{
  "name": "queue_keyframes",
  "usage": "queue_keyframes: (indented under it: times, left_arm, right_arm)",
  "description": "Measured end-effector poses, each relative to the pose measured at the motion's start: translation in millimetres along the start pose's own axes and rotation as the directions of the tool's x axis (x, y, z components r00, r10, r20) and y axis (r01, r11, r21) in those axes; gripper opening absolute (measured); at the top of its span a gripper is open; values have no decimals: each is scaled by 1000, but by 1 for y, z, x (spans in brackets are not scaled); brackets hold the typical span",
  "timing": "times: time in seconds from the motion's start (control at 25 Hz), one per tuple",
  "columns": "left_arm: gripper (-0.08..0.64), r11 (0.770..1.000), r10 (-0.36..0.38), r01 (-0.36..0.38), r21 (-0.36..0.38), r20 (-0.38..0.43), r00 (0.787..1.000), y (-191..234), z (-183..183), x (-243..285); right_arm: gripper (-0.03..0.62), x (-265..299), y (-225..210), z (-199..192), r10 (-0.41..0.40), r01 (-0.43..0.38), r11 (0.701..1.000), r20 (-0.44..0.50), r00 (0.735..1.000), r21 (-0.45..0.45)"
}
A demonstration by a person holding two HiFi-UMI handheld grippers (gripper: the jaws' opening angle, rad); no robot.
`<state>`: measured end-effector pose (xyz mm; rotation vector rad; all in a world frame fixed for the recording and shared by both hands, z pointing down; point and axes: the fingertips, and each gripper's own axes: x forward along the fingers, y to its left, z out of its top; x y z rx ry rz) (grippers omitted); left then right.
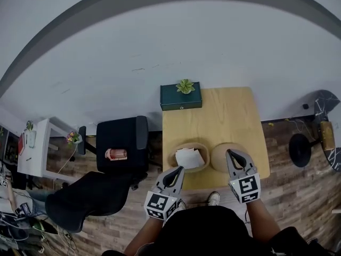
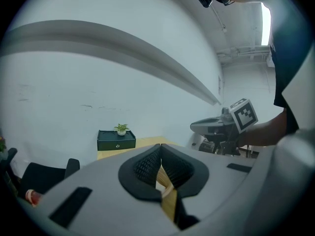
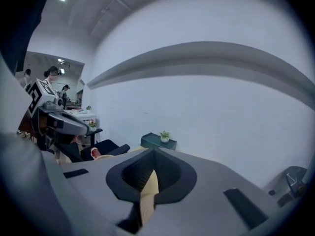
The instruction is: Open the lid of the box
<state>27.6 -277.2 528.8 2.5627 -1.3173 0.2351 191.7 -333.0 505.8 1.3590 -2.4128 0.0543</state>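
Task looks done, or all but done. Box (image 1: 177, 152) sits open on the near part of the tabletop (image 1: 224, 116), with white paper (image 1: 189, 157) showing inside. Lid (image 1: 219, 159) lies flat on the tabletop just right of the box, apart from it or barely touching. Nothing seems left but to draw the tools away.

Left tool (image 1: 180, 169): tip is over the box's near rim. Its jaws meet at the tip, narrow, with no clear grip. Tan ribbed stuff shows through the gap behind the tip, probably the box wall below, but contact cannot be told.

Right tool (image 1: 230, 152): tip is over the lid's near left part. Its jaws are pressed together and empty, and only a tan surface is seen through the gap.

Views compared:
- Only the head view gives the layout: box, lid and both tools together, the green case (image 1: 181, 99) with a plant (image 1: 185, 86) at the far edge, and a black chair (image 1: 122, 143) to the left.
- Both gripper views look out level toward the wall. They catch the case and plant but show neither the open box nor the lid as a whole.
- The gripper views settle the jaw state, which the head view leaves unclear.
- The right gripper view also shows the room's far end, with people standing there.
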Motion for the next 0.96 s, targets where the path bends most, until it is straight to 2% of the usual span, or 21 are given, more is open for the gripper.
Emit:
queue_keyframes:
  times: [0.24,0.4,0.52,0.96]
  left_arm:
    - [18,1000,-9,9,13,20,1000,-5,11,-3]
    - [18,1000,-9,8,17,58,998,-7,20,-3]
    - [18,1000,-9,7,23,71,997,-8,22,-4]
    - [18,1000,2,-3,4,48,999,-18,19,-14]
  right_arm:
    - [18,-9,13,32,29,-29,1000,74,997,3]
    - [18,-15,17,41,29,-28,999,53,998,-21]
    - [18,-18,20,47,27,-25,999,107,994,-21]
    - [18,-39,22,46,39,-35,999,97,994,-36]
